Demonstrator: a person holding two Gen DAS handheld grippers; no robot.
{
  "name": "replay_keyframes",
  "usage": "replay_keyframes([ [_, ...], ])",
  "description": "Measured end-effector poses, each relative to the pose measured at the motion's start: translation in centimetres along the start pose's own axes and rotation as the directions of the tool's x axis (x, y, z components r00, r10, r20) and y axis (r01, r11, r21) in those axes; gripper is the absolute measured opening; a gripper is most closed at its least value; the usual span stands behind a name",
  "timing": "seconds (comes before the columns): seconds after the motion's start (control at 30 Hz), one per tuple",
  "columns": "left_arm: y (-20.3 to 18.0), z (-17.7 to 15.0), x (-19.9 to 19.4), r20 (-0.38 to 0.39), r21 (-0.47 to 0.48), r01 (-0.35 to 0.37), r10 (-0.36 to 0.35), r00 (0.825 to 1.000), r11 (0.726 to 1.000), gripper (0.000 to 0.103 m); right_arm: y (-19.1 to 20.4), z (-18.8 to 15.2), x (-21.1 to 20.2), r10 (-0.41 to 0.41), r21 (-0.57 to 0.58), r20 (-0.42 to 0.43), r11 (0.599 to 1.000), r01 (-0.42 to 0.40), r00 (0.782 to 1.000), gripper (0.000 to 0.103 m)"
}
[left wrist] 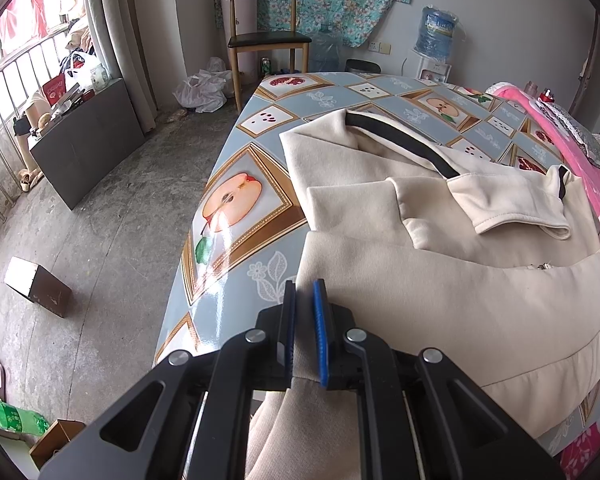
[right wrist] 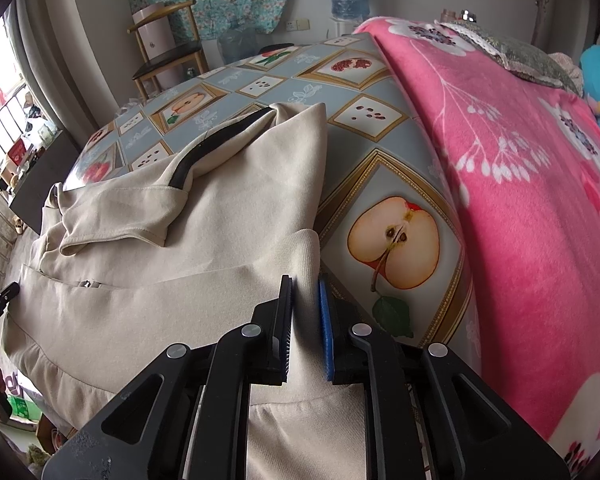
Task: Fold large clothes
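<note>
A cream garment point(left wrist: 440, 300) with a black-striped sleeve point(left wrist: 400, 140) lies spread on the fruit-patterned table point(left wrist: 228, 208). One sleeve is folded across its body. My left gripper point(left wrist: 304, 284) is shut on the garment's near left corner, and the cloth runs up between its pads. In the right wrist view the same cream garment point(right wrist: 180, 240) fills the left half. My right gripper point(right wrist: 305, 278) is shut on the ribbed near right corner beside the apple print on the table point(right wrist: 396, 240). The cloth under both grippers hangs toward me over the table's edge.
A pink flowered blanket point(right wrist: 520, 200) covers the table's right side. A wooden chair point(left wrist: 268, 40) and a water bottle point(left wrist: 436, 34) stand at the far wall. Left of the table is concrete floor with a small box point(left wrist: 40, 288) and a dark cabinet point(left wrist: 88, 140).
</note>
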State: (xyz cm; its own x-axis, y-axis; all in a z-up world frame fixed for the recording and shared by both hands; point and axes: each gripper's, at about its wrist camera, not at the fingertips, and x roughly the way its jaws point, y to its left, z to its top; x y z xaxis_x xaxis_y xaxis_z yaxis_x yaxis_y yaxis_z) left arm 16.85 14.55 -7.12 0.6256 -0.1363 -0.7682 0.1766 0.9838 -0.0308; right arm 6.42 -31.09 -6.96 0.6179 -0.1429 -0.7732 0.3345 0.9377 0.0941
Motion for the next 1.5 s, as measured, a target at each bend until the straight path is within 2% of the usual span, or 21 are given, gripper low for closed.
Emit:
replay_keyframes([
  [0.1, 0.0, 0.0, 0.0, -0.006, -0.003, 0.007, -0.007, 1.000, 1.000, 0.009, 0.0, 0.0, 0.1, -0.006, -0.012, -0.008, 1.000, 0.006, 1.000, 0.025],
  [0.23, 0.3, 0.1, 0.0, -0.016, -0.012, 0.028, -0.028, 0.999, 1.000, 0.009, -0.4, 0.2, 0.5, 0.010, -0.006, -0.032, 1.000, -0.010, 0.999, 0.030],
  [0.5, 0.4, 0.3, 0.0, -0.028, -0.016, 0.061, -0.061, 0.998, 0.998, 0.009, -1.6, 0.3, 0.7, 0.093, 0.070, -0.053, 0.994, -0.089, 0.994, 0.031],
  [0.8, 0.3, 0.0, -0.7, -0.014, -0.005, 0.089, -0.089, 0.996, 0.996, 0.009, -2.2, 0.4, 0.4, 0.121, 0.102, -0.043, 0.988, -0.116, 0.992, 0.031],
  [1.0, 0.5, -0.2, -1.3, -0.006, 0.008, 0.103, -0.103, 0.995, 0.995, 0.009, -3.3, 0.2, 0.7, 0.172, 0.152, -0.047, 0.975, -0.164, 0.984, 0.031],
  [1.3, 1.4, 0.2, -0.7, -0.029, -0.082, 0.165, -0.168, 0.985, 0.983, 0.012, -4.1, 0.1, 0.4, 0.195, 0.169, -0.048, 0.968, -0.184, 0.980, 0.032],
  [1.5, 2.3, 1.0, -0.3, -0.025, -0.149, 0.242, -0.248, 0.968, 0.959, 0.015, -4.6, 0.2, 0.2, 0.210, 0.185, -0.033, 0.962, -0.201, 0.977, 0.033],
])
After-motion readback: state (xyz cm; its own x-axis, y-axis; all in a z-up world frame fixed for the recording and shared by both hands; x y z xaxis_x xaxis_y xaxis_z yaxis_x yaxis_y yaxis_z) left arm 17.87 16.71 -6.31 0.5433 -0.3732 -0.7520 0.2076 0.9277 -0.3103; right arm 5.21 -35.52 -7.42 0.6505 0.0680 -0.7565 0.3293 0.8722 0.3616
